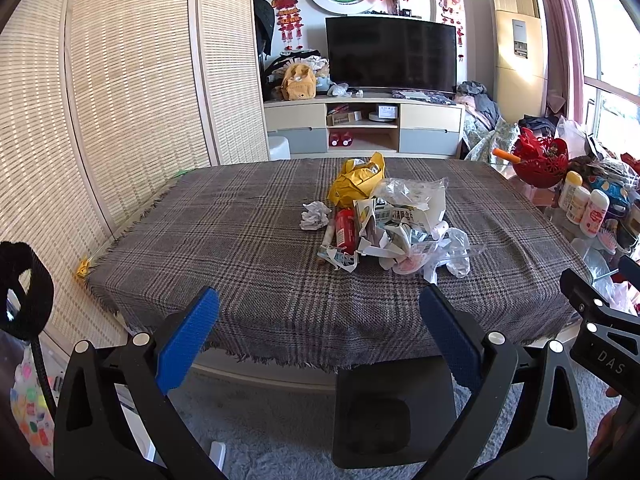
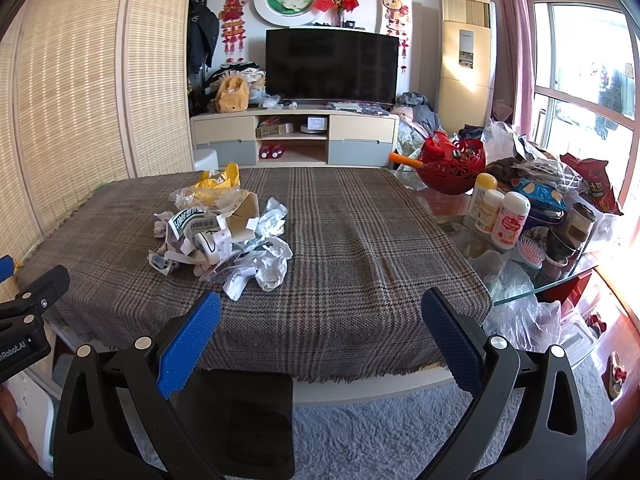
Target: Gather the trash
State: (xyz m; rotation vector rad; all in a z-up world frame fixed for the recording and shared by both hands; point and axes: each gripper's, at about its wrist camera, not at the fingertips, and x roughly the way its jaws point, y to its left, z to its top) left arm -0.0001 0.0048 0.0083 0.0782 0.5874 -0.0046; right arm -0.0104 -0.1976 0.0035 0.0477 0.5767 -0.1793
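A heap of trash (image 1: 384, 228) lies in the middle of the plaid-covered table (image 1: 240, 248): a yellow bag (image 1: 358, 180), a crumpled paper ball (image 1: 315, 216), a red wrapper (image 1: 345, 229), torn cartons and clear plastic. The right wrist view shows the same heap (image 2: 224, 236) to the left on the table (image 2: 360, 260). My left gripper (image 1: 320, 312) is open and empty, held before the table's near edge. My right gripper (image 2: 322, 312) is open and empty, also before the near edge. A black bin (image 1: 394, 416) stands on the floor below the table edge; it also shows in the right wrist view (image 2: 240, 424).
A red basket (image 2: 450, 170), white bottles (image 2: 500, 216), a pink hairbrush (image 2: 530, 252) and snack bags crowd the glass table end at the right. A TV stand (image 1: 364, 124) stands behind. A woven screen (image 1: 100, 120) lines the left side. Grey carpet (image 2: 400, 432) covers the floor.
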